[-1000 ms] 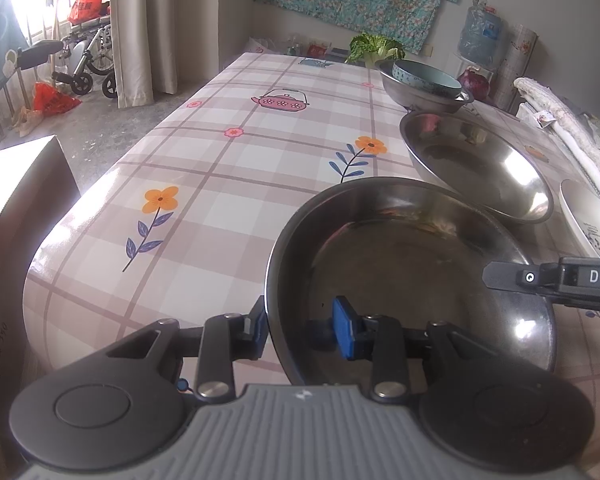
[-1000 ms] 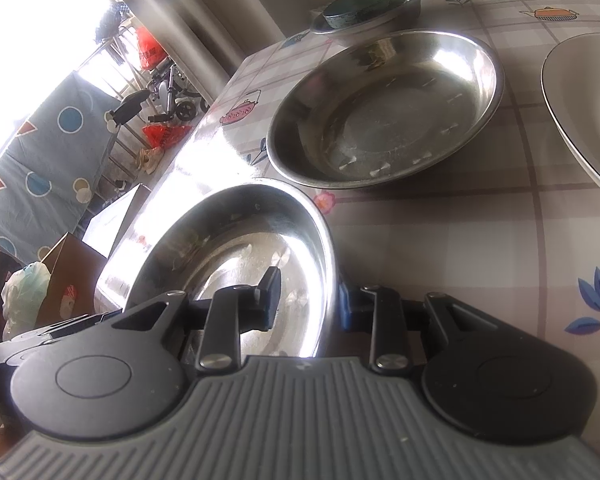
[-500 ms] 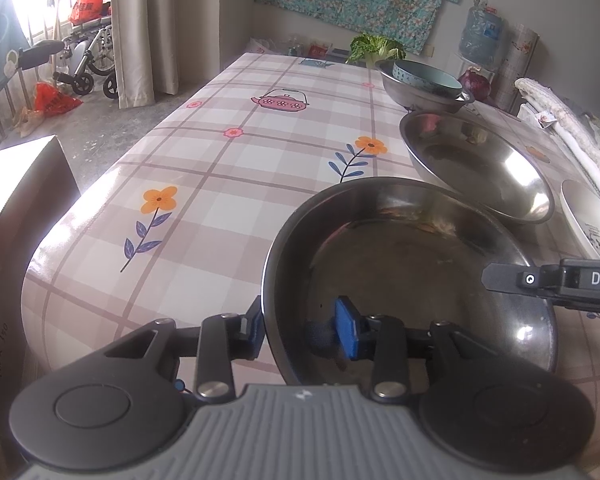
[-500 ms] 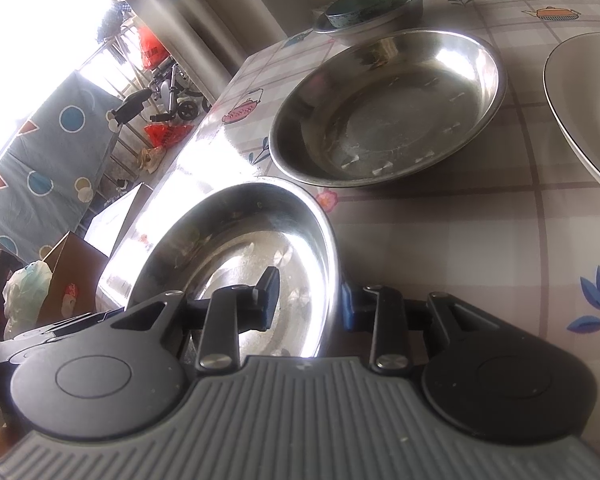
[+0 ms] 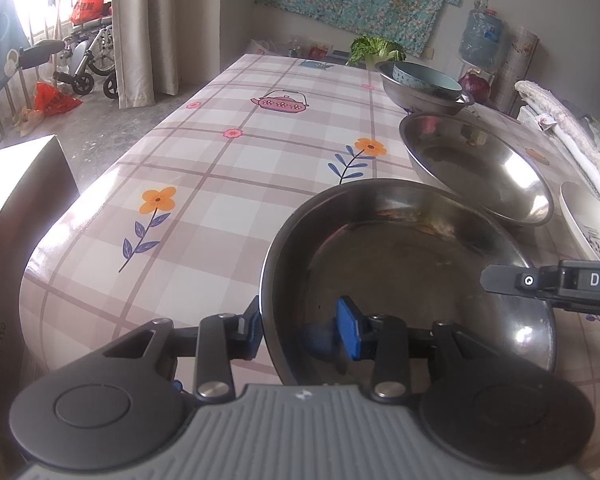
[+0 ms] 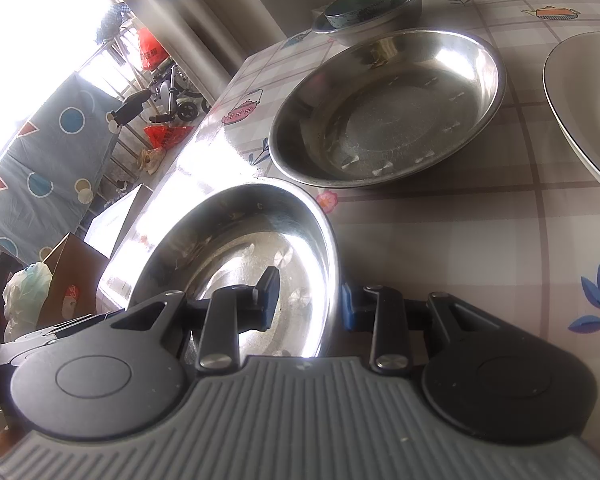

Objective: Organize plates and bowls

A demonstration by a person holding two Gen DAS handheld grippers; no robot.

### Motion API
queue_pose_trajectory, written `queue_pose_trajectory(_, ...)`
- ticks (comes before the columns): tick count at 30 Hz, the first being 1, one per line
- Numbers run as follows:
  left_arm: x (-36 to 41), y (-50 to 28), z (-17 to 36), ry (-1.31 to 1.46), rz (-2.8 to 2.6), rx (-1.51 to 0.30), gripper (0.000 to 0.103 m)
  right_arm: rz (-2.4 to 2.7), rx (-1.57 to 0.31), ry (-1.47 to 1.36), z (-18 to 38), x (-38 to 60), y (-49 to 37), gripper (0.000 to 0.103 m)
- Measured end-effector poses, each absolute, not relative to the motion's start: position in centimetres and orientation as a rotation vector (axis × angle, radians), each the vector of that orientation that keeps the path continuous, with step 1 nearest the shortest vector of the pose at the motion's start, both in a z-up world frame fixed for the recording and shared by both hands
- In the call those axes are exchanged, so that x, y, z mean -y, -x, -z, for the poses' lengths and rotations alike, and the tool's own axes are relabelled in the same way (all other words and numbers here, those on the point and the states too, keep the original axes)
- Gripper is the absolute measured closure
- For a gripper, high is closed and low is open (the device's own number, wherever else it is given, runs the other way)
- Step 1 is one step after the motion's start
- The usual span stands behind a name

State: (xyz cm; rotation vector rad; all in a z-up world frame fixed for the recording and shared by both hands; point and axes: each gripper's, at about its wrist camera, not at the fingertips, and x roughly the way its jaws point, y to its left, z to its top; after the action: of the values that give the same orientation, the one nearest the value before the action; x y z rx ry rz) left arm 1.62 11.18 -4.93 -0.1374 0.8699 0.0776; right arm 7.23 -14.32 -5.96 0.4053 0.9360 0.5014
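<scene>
steel plate (image 5: 412, 264) tilted, rim straddled by left hand-held gripper (image 5: 300, 326), right hand-held gripper (image 6: 310, 300), unclamped.

Near steel plate (image 5: 412, 272) shallow, shiny, empty, at table edge, rim between both grippers' pads, second steel plate (image 5: 476, 164) just behind, empty, flat, steel bowl (image 5: 420, 94) farther back holding teal bowl (image 5: 426, 78), white plate (image 6: 584, 96) at right, partly cropped

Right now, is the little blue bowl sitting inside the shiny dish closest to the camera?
No, the blue bowl sits inside a deeper metal bowl at the far end of the table, while the nearest steel dish is empty.
</scene>
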Motion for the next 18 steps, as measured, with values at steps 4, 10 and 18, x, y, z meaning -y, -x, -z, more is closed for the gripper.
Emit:
queue_pose_trajectory(4, -11.27, -1.68, 4.87, 0.141, -0.073, -0.87, 0.064, -0.501, -0.937, -0.403, 5.94, 14.32, -7.24, 0.073)
queue_pose_trajectory(10, -10.94, -1.84, 4.82, 0.142, -0.067, -0.87, 0.064, -0.492, -0.937, -0.401, 5.84, 14.59, -7.31, 0.073)
queue_pose_trajectory(18, -10.86, -2.0, 4.94, 0.146, -0.074, -0.87, 0.064, -0.497, -0.941, -0.42, 5.88, 14.86, -7.26, 0.073)
